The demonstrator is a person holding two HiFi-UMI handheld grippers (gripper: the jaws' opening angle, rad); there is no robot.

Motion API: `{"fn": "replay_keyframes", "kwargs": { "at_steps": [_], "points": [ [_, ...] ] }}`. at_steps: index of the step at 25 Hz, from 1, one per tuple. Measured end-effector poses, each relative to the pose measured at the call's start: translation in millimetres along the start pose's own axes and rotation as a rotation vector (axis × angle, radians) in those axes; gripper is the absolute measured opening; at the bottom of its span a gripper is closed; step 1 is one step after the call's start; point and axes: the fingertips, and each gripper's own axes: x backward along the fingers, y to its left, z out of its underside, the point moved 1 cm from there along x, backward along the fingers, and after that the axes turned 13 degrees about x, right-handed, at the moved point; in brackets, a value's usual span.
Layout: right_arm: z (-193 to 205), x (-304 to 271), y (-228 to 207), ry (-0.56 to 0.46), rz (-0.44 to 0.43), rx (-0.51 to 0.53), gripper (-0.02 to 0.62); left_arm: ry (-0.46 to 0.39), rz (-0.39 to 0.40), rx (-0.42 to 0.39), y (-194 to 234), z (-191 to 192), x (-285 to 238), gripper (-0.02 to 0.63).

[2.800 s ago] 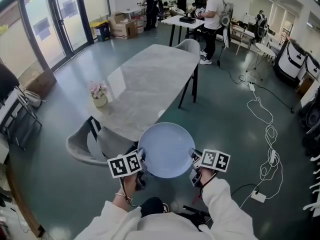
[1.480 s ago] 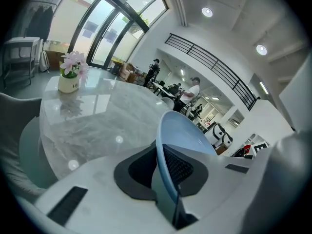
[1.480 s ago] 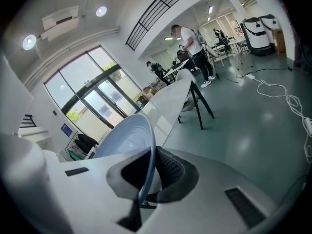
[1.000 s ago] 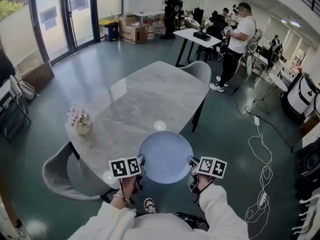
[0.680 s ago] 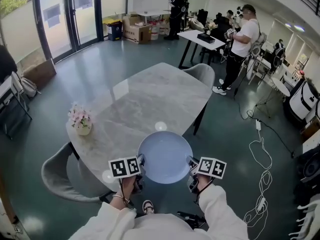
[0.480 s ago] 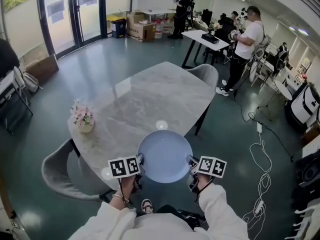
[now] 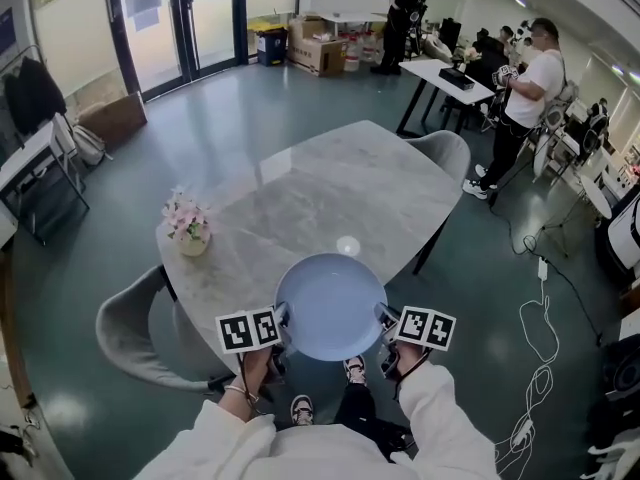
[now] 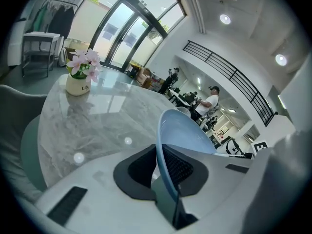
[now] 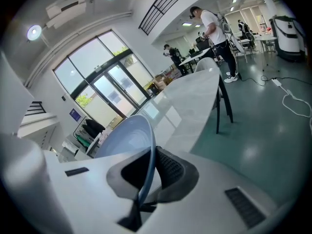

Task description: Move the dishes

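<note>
I hold a pale blue plate [image 7: 331, 305] between both grippers, over the near end of the grey marble table [image 7: 320, 198]. My left gripper [image 7: 281, 326] is shut on the plate's left rim [image 8: 168, 150], which runs edge-on between its jaws. My right gripper [image 7: 383, 328] is shut on the plate's right rim [image 9: 146, 165] in the same way. The plate lies roughly level, its hollow side up. The fingertips are hidden under the rim in the head view.
A small vase of pink flowers [image 7: 187, 226] stands at the table's left edge. Grey chairs sit at the near left [image 7: 135, 338] and far right [image 7: 445, 153]. Several people stand at a black-legged table [image 7: 450, 76] beyond. Cables [image 7: 545, 298] trail on the floor at right.
The table has come closer and now lies under the plate's front half. The vase has shifted right in the view. Both grippers keep their hold on the plate.
</note>
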Motion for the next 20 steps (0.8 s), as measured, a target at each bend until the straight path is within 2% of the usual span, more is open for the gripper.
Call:
{"fn": "replay_keyframes", "kwargs": {
  "at_steps": [4, 9, 16, 20],
  "points": [
    [-13.0, -22.7, -2.5, 0.03, -0.043, 0.015, 0.069, -0.032, -0.041, 0.009, 3.1, -9.0, -5.0, 0.026],
    [-50.2, -45.5, -9.3, 0.046, -0.092, 0.054, 0.069, -0.084, -0.082, 0.031, -9.9, -28.2, -17.4, 0.026],
    [-101.4, -80.2, -12.6, 0.07, -0.15, 0.12, 0.069, -0.147, -0.108, 0.07, -20.5, -63.7, -41.3, 0.026],
    [-127.3, -94.1, -23.8, 0.092, -0.155, 0.133, 0.069, -0.164, -0.12, 0.098, -32.6, -79.0, -59.2, 0.026]
  ]
}}
